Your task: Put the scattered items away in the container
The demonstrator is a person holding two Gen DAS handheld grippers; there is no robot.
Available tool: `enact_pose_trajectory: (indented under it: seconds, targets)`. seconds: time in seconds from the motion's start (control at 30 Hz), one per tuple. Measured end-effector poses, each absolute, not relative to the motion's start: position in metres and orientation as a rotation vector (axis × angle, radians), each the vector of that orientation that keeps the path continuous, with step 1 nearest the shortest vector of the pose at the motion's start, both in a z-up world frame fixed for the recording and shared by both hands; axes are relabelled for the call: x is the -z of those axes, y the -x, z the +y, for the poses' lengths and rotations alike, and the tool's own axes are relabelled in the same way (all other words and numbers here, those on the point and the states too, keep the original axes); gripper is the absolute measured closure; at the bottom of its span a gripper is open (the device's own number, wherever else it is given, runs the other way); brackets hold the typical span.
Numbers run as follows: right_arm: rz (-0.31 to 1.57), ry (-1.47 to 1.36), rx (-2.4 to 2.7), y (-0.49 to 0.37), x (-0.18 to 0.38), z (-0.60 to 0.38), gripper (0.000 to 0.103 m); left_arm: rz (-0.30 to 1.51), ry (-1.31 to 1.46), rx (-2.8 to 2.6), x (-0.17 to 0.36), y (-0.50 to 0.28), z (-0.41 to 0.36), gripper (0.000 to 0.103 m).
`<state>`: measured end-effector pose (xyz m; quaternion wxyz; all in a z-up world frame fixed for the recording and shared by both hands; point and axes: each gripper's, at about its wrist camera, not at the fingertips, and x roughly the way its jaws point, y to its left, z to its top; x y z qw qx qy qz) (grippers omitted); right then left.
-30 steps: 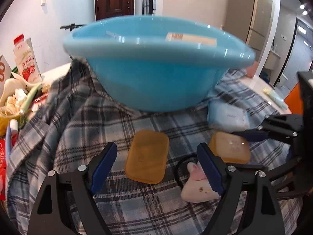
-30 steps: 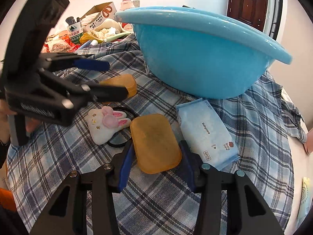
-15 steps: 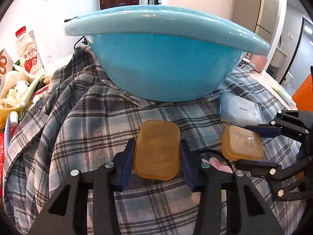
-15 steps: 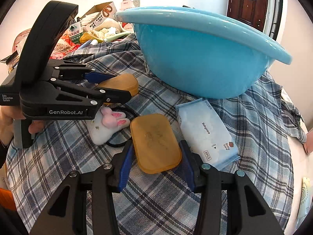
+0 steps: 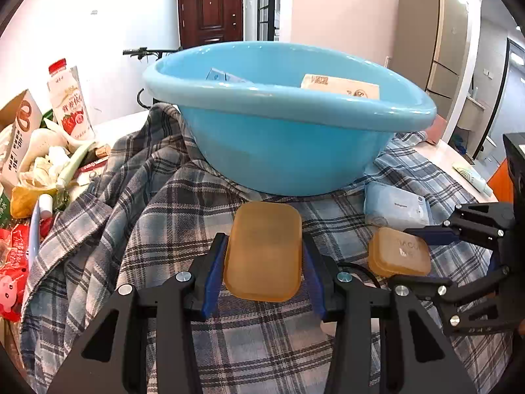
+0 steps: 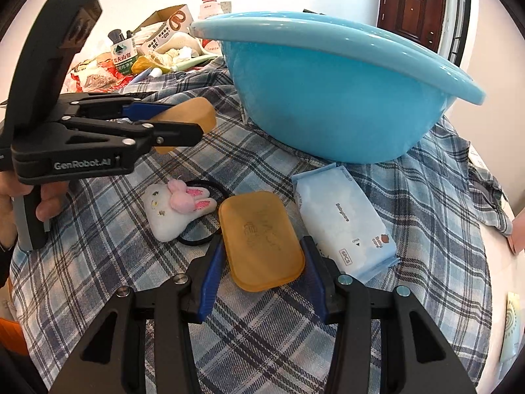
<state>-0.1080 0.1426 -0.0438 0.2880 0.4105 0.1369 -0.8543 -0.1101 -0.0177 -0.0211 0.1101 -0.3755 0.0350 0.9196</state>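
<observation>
Work surface: table draped with a blue-grey plaid cloth (image 6: 410, 229), white-walled room behind.

Nearest: right gripper (image 6: 262, 272) clamped on an amber soap bar (image 6: 261, 239), the bar low over the cloth. Left gripper (image 5: 262, 272) clamped on a second amber soap bar (image 5: 264, 249), held above the cloth; seen side-on in the right wrist view.

Next, lying on the cloth: white bunny hair tie (image 6: 178, 208) left of the right-hand bar, wipes packet (image 6: 344, 220) just to its right.

Beyond: blue basin (image 5: 288, 151), some packets already inside. Far left: milk bottle (image 5: 70, 105) amid clutter.
</observation>
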Motion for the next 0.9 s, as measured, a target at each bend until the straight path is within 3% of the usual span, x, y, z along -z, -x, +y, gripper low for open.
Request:
enact_pose_trajectory:
  seconds: [0.43,0.9]
  targets:
    - [0.359,-1.117,2.346,0.102,0.036,0.143,0.055,0.189,0.967,-2.817,0.015,0.095,-0.009,0.060]
    - [0.255,-0.873,2.493,0.056,-0.047,0.159,0.055,0.203,0.947,-2.858,0.013,0.093,-0.009,0.060]
